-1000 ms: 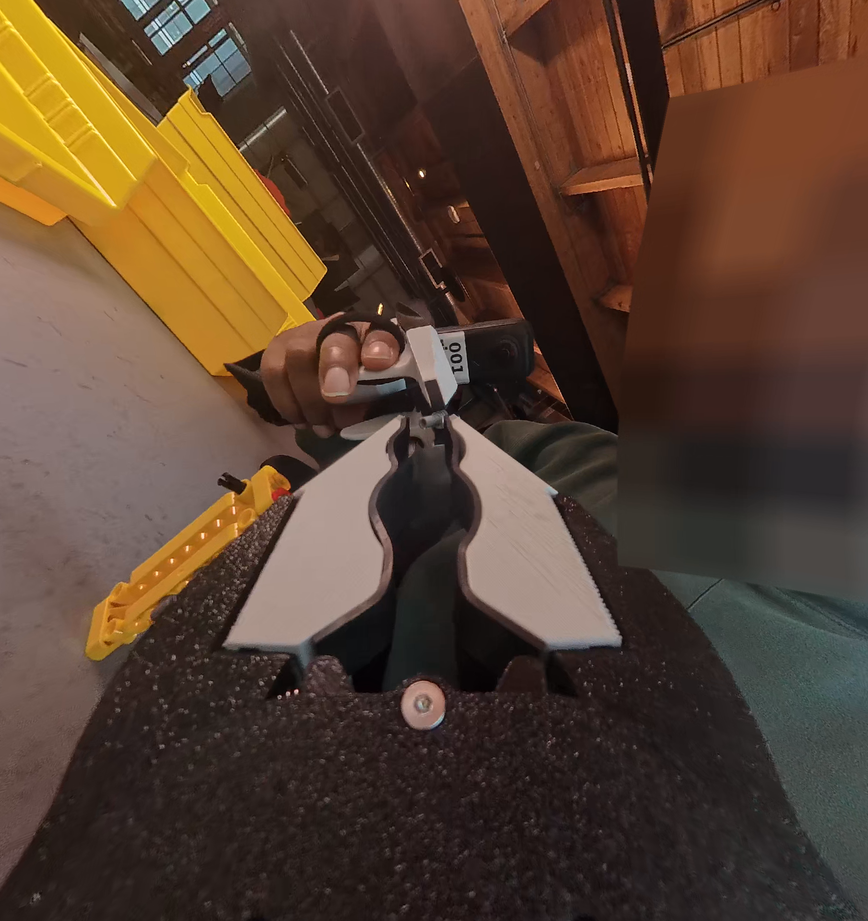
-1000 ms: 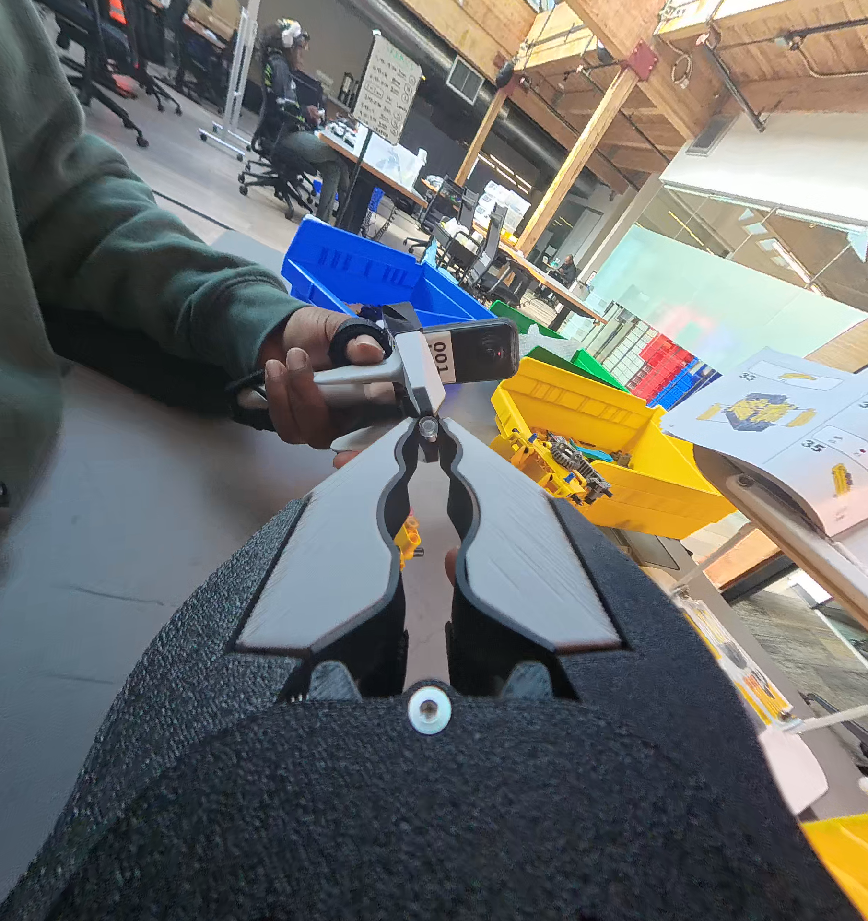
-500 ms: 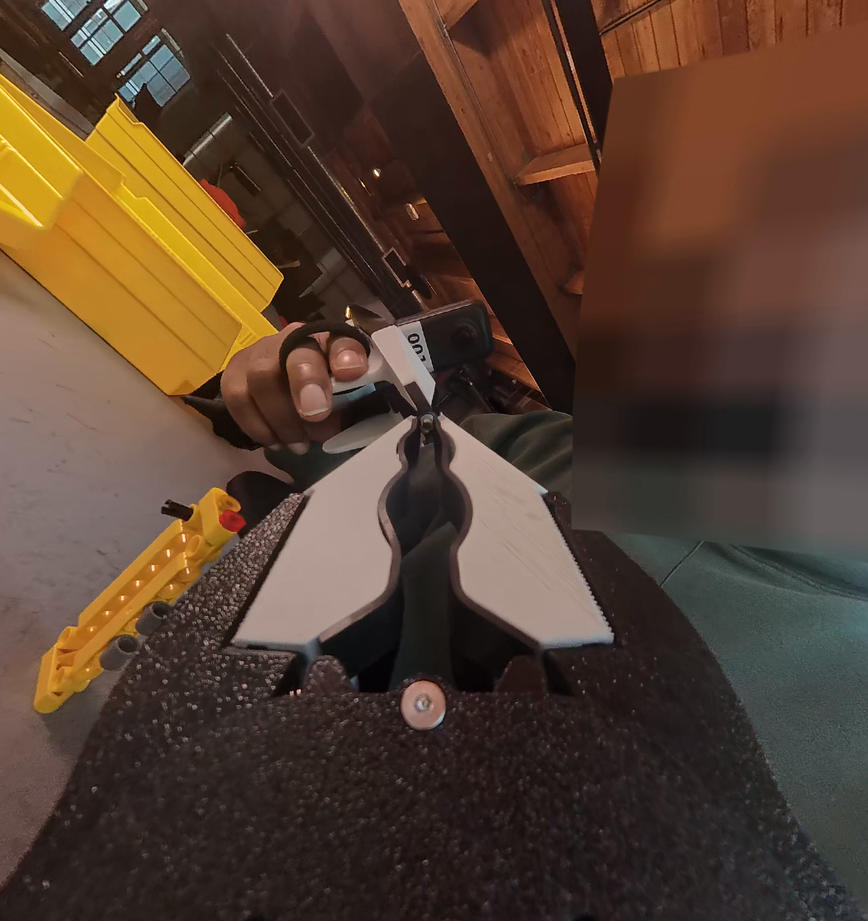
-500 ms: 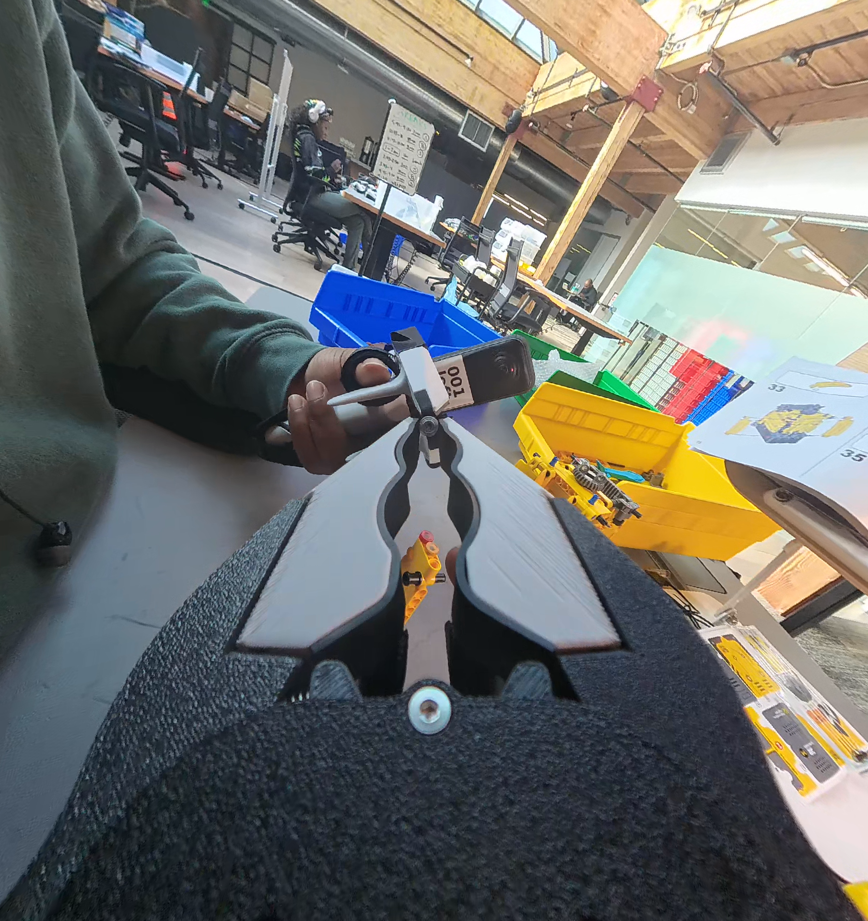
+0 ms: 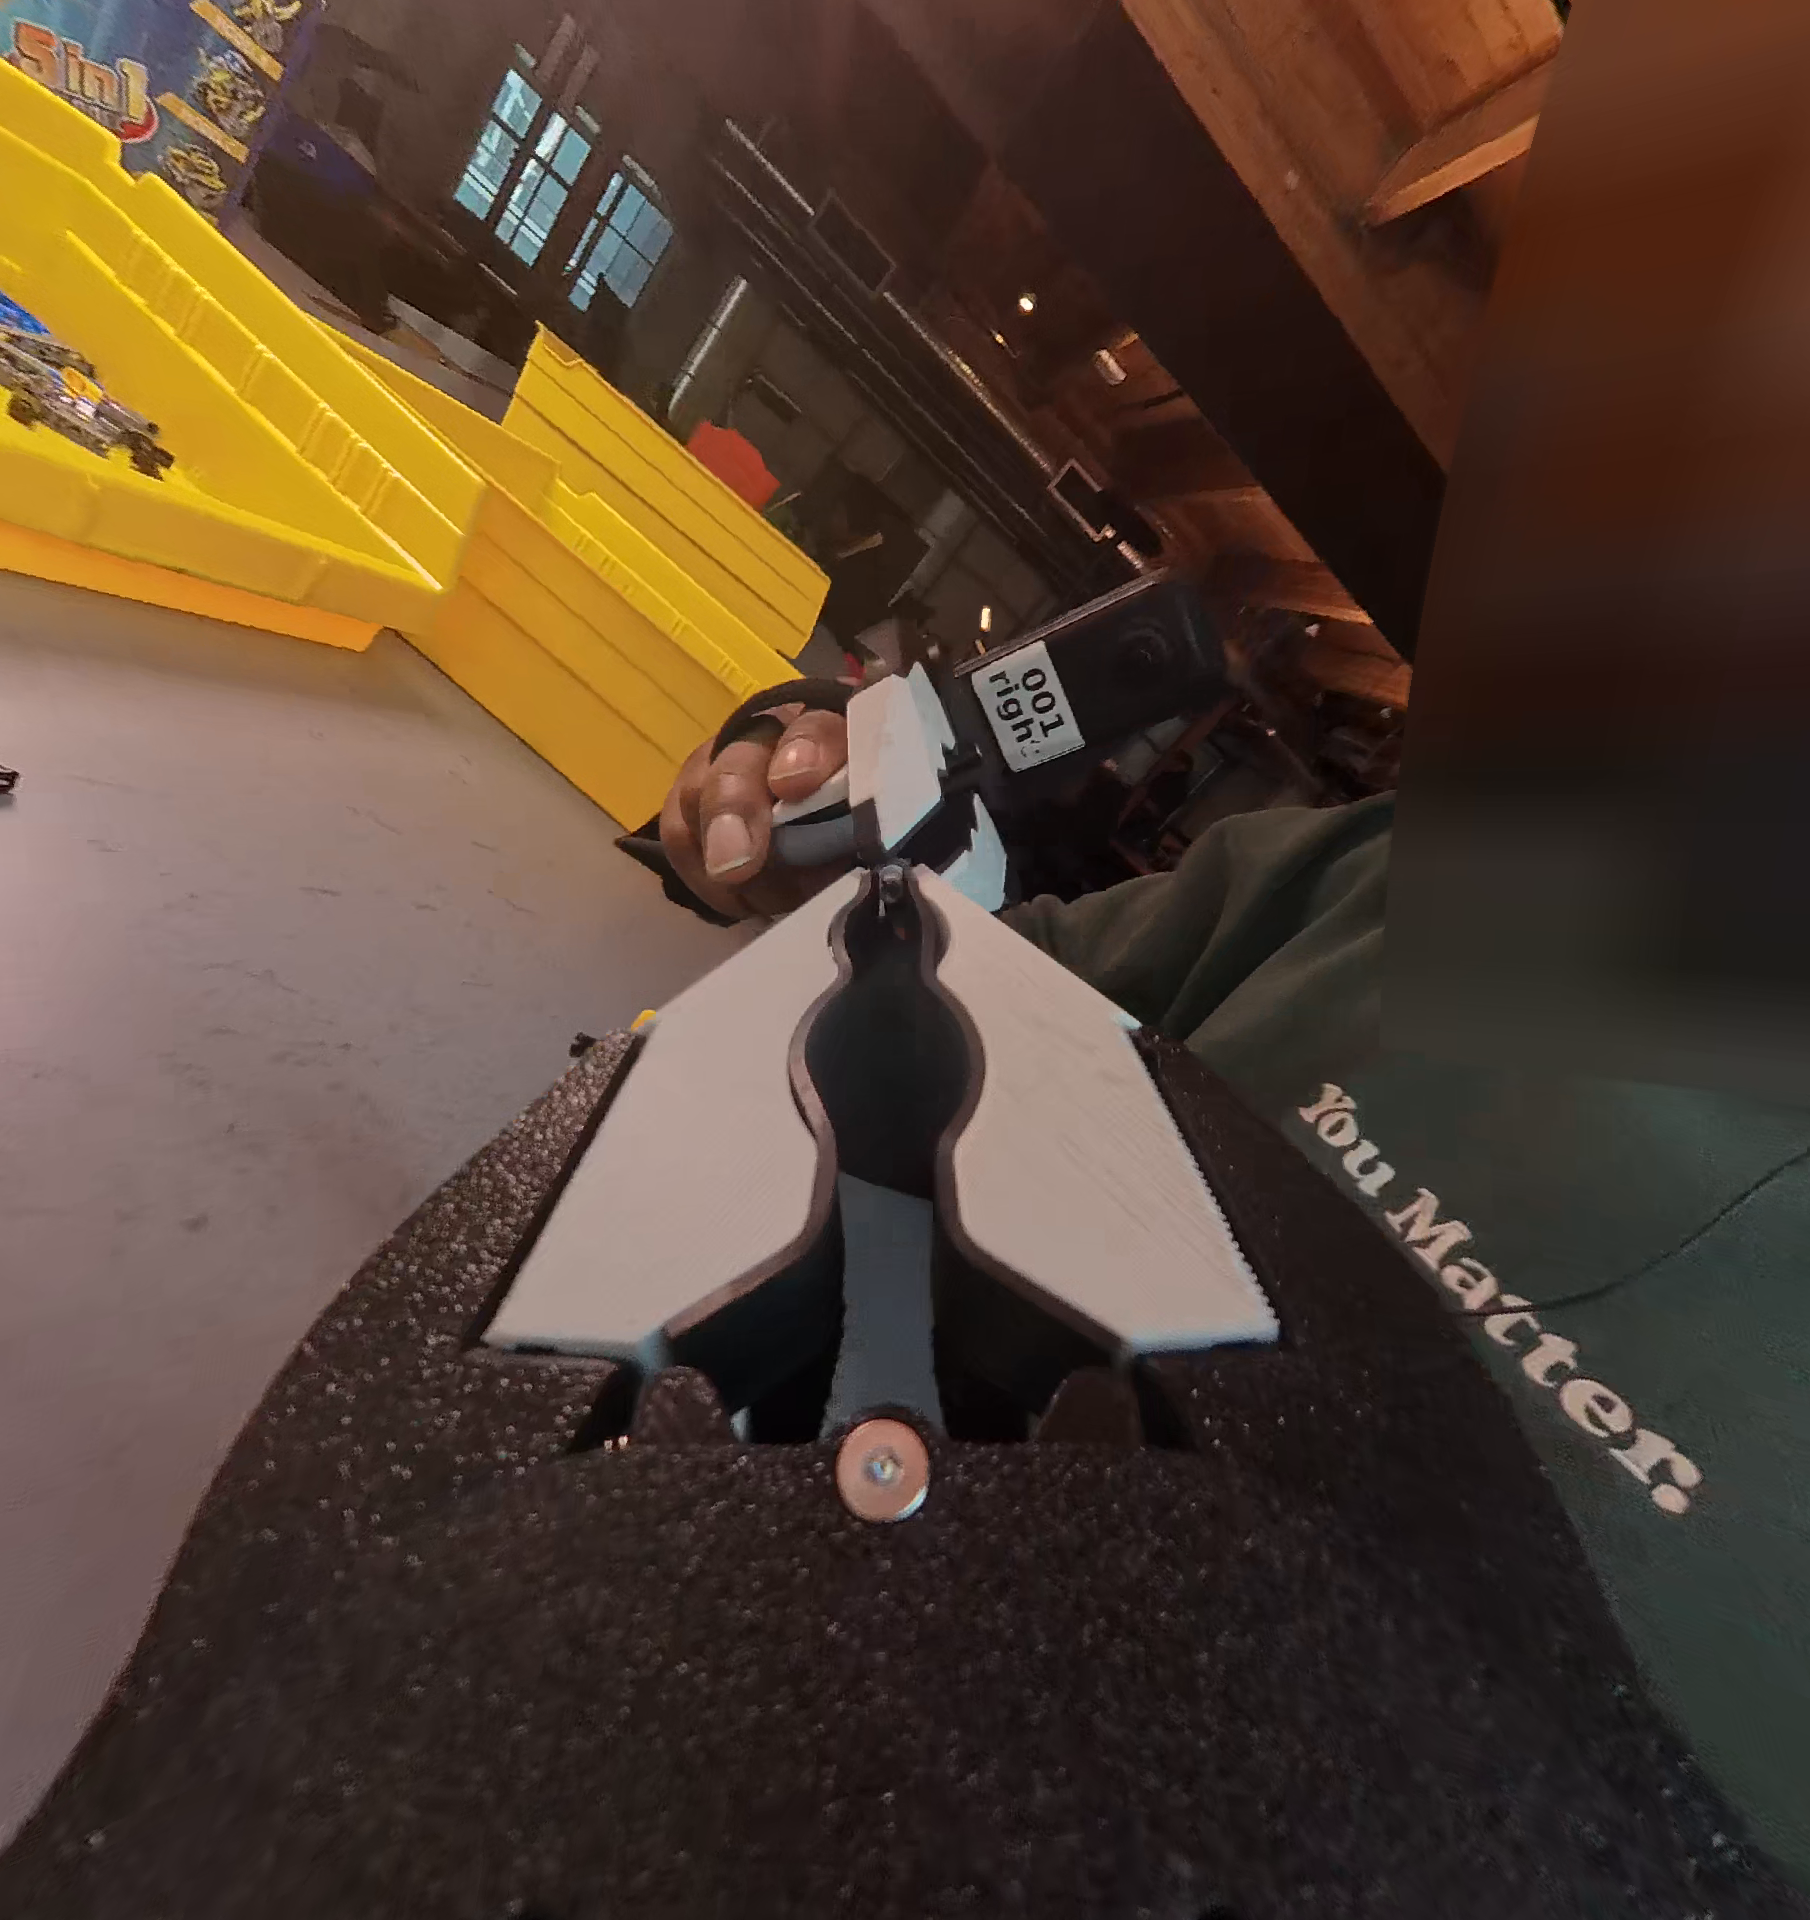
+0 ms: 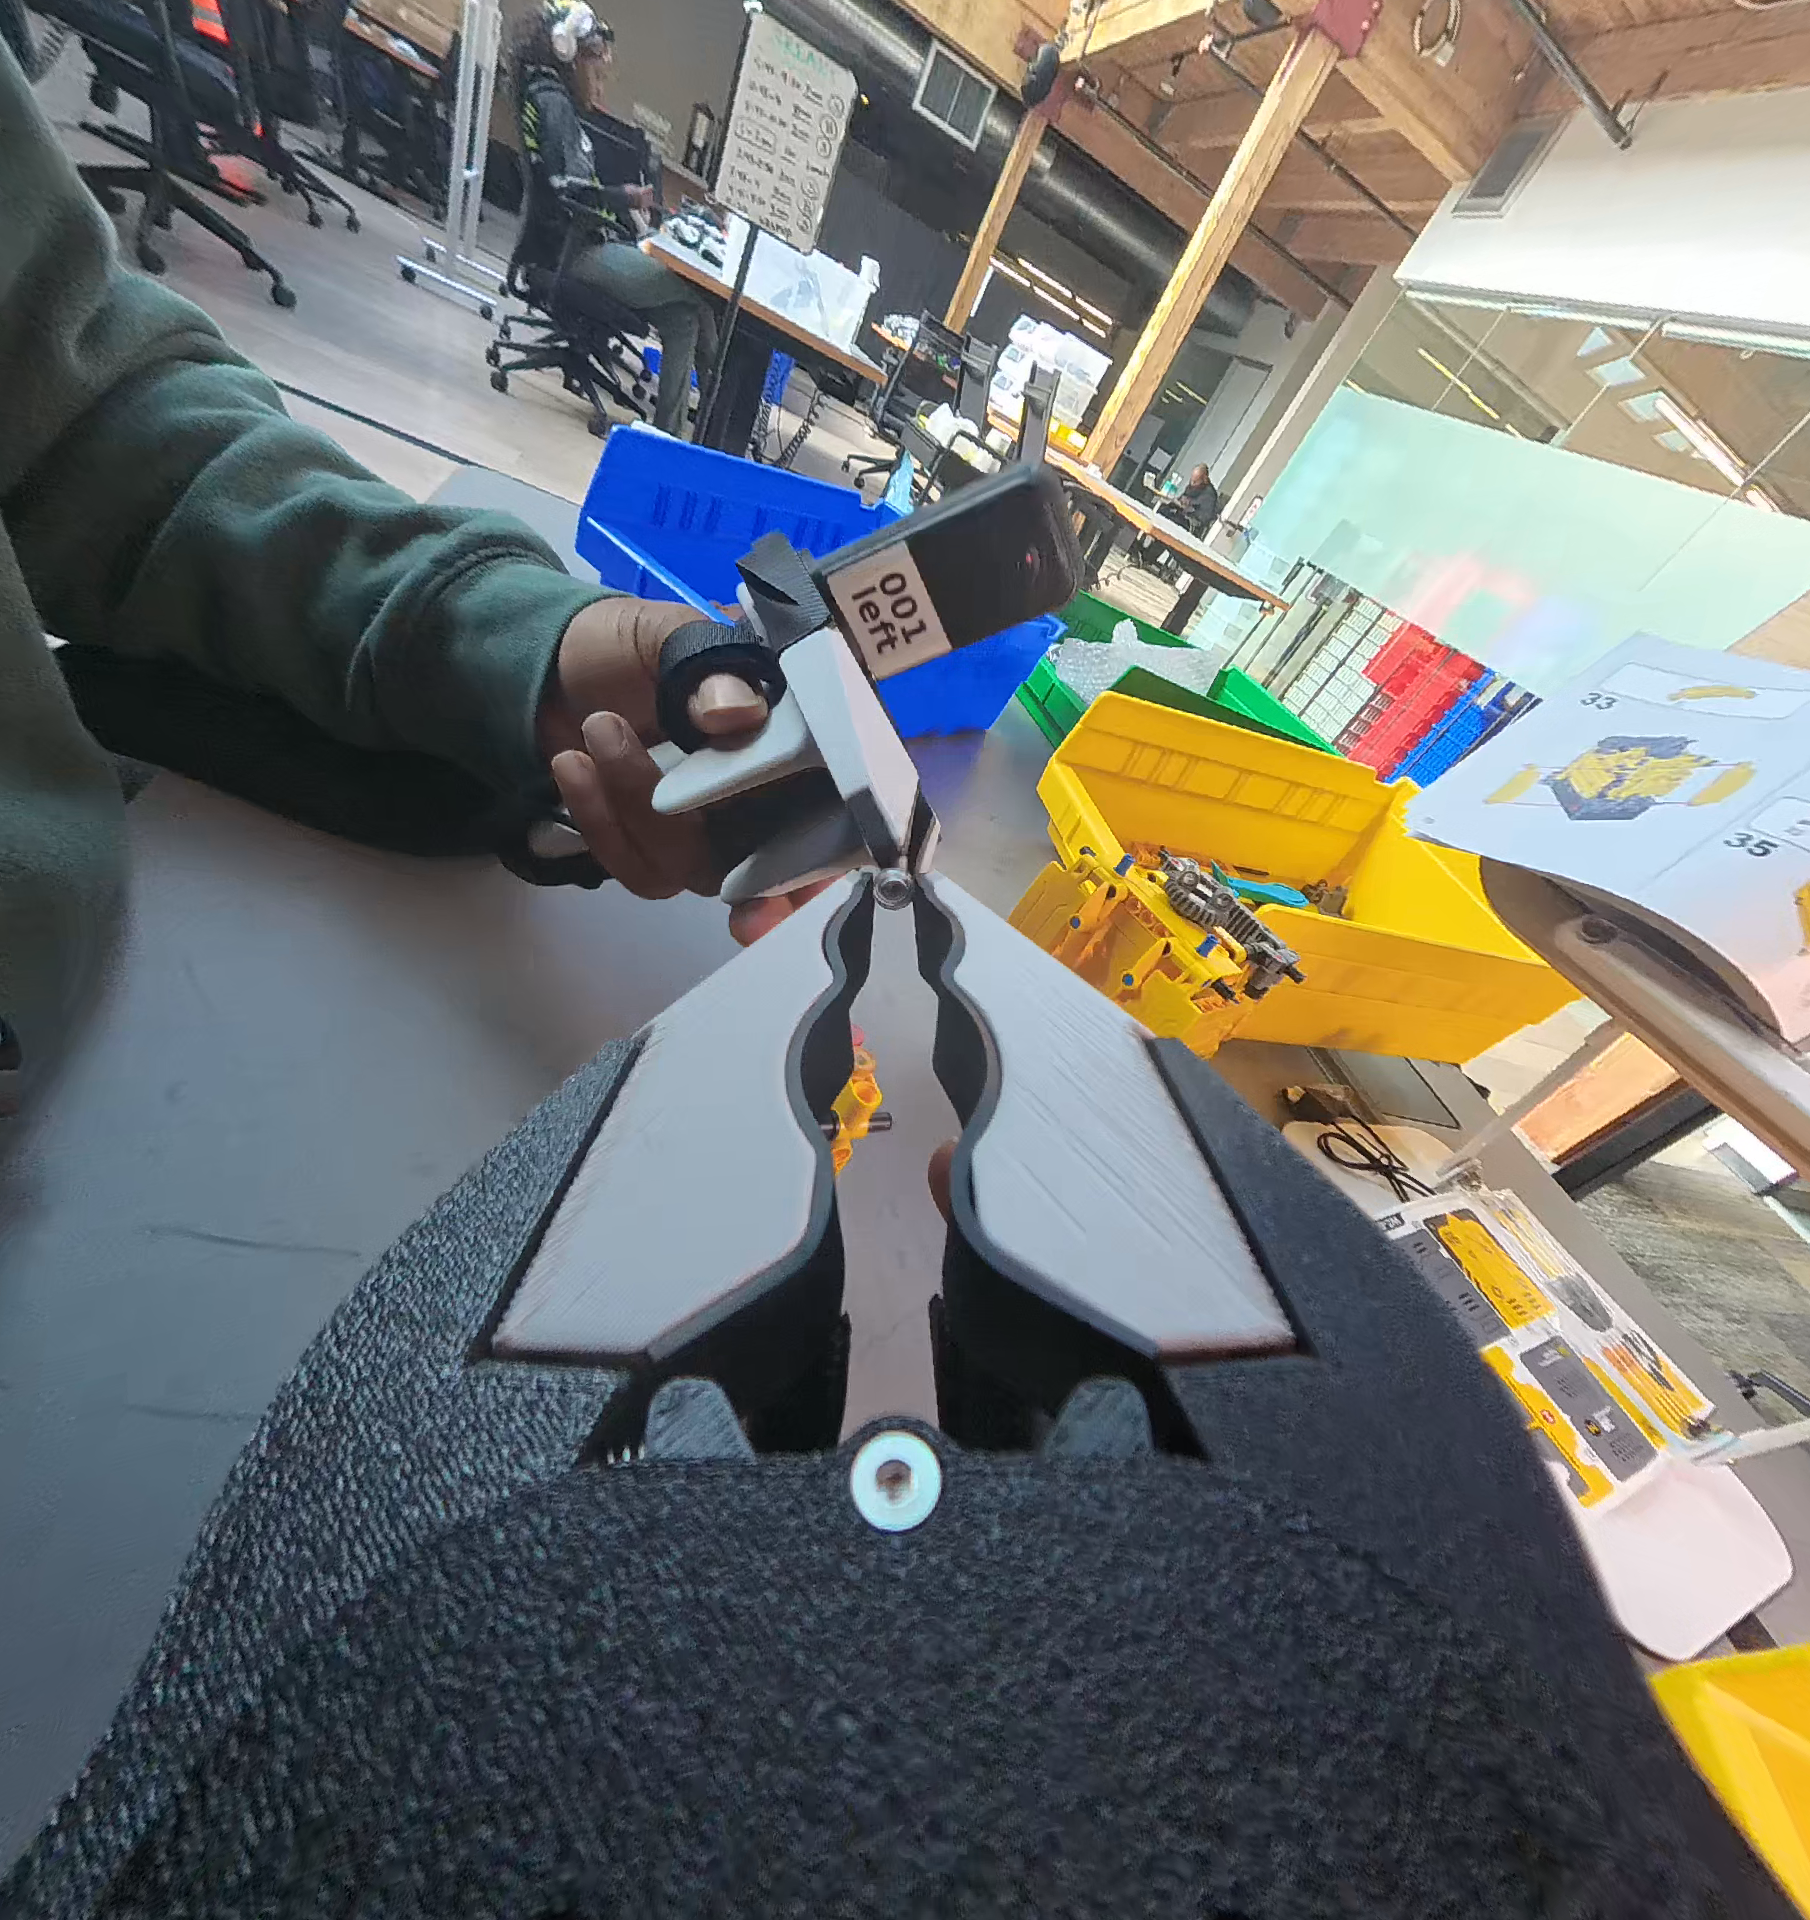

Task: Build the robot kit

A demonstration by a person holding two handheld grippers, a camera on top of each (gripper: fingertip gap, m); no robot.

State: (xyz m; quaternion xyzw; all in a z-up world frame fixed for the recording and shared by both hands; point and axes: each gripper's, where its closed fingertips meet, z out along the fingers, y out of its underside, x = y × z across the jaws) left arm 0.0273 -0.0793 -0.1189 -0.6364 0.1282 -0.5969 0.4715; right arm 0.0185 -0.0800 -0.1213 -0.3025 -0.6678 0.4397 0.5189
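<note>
Grey pin (image 6: 893, 891) pinched at tips of right gripper (image 6: 893, 906). Left gripper (image 5: 885, 896) tips pressed together, meeting same spot. Risk: tiny pin slips in crowded pinch, drops to counter (image 6: 257, 1143) near yellow beam (image 6: 854, 1107).

A grey bench (image 6: 257, 1091) carries yellow bins (image 6: 1296, 831), a blue bin (image 6: 735, 530) and a green one (image 6: 1181, 691) toward its far edge. A small yellow brick piece (image 6: 857, 1117) lies mid-bench; stacked yellow bins (image 5: 610, 582) line another edge.

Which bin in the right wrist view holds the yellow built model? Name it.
The yellow bin, beside the open booklet: the model with grey gears sits at its open front. The blue bin and green bin behind show none.
</note>
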